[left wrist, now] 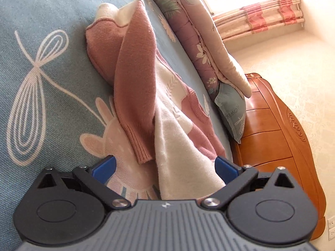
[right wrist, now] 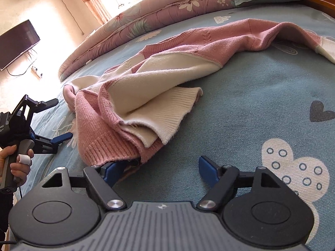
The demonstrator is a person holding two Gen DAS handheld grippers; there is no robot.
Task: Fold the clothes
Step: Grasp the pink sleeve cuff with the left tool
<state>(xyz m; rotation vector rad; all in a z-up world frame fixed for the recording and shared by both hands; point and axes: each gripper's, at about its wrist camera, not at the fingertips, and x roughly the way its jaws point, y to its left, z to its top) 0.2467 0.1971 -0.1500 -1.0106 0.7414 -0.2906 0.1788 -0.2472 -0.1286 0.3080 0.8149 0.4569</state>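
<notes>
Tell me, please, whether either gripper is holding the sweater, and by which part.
Neither: the left gripper and right gripper are open beside the sweater.

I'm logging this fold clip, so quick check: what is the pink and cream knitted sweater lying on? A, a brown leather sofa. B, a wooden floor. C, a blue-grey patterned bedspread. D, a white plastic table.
C: the pink and cream knitted sweater lies crumpled on the blue-grey patterned bedspread, printed with hearts and dragonflies, in both wrist views.
</notes>
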